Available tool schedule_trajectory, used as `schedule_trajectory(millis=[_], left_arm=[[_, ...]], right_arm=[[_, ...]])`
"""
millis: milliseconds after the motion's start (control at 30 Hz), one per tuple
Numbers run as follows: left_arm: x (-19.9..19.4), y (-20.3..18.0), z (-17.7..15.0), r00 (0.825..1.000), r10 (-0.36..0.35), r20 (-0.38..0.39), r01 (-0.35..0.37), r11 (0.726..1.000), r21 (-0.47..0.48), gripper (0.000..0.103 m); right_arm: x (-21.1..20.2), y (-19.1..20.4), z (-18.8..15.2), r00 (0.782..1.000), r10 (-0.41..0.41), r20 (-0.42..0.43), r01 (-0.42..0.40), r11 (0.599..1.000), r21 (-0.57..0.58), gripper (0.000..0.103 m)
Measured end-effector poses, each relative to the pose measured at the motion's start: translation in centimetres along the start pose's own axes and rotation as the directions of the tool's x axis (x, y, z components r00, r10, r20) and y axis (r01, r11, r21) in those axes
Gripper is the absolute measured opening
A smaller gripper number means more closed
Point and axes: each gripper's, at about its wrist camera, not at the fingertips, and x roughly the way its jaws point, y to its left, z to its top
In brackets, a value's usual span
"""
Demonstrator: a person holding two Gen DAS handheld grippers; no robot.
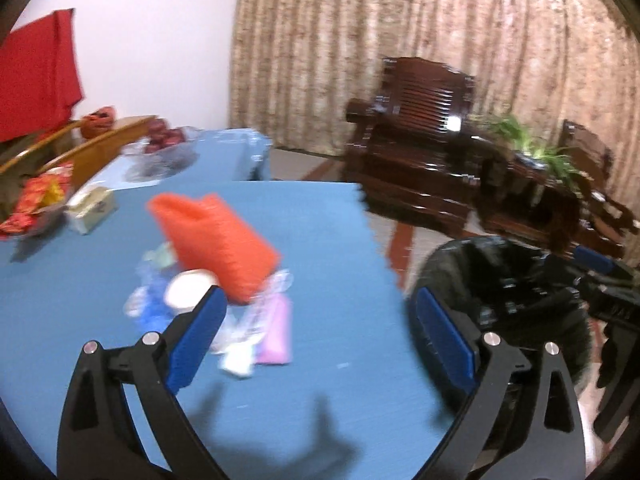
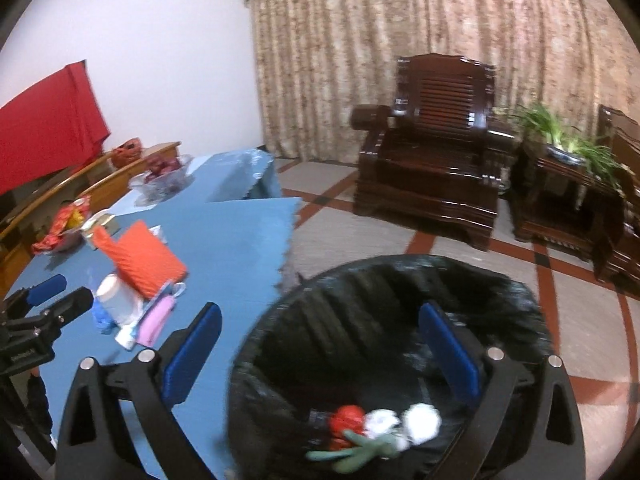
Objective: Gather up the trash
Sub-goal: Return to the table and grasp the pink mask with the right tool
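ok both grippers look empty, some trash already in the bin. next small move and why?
Probably bring the left gripper down onto the pile on the table. Its jaws stand open and empty with the pile just ahead, while the right gripper, also open, hangs over the bin.

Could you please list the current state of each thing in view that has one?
Left hand-held gripper: open, empty.
Right hand-held gripper: open, empty, over the bin.
Black-lined round trash bin: open, holding crumpled scraps.
Orange textured pouch: lying tilted on the pile.
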Motion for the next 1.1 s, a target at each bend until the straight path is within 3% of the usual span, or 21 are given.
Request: schedule_trajectory(millis=[200, 433, 633, 1100], left_arm=[[-1.0, 5.8, -1.3, 0.993, 0.118, -0.018, -0.119, 0.992, -0.039, 0.093], [-0.9, 10.0, -2.4, 0.980, 0.192, -0.041, -0.195, 0.978, -0.073, 0.093], [0.0, 11.4, -3.3, 0.973, 0.221, -0.061, -0.226, 0.971, -0.081, 0.093], [3.0, 13.9, -5.2, 0.965, 0.235, -0.119, -0.247, 0.963, -0.104, 0.093]], right_arm=[[2.0, 5.5, 0.0, 0.996, 0.083, -0.014, -0.084, 0.995, -0.058, 0.097], [4.3, 10.7, -0.7, 0.990, 0.140, -0.028, -0.142, 0.985, -0.099, 0.097], [8.4, 13.8, -2.7, 0.984, 0.145, -0.108, -0.157, 0.980, -0.121, 0.096], [13.9, 18.1, -5.8, 0.953, 0.178, -0.243, -0.217, 0.965, -0.147, 0.077]])
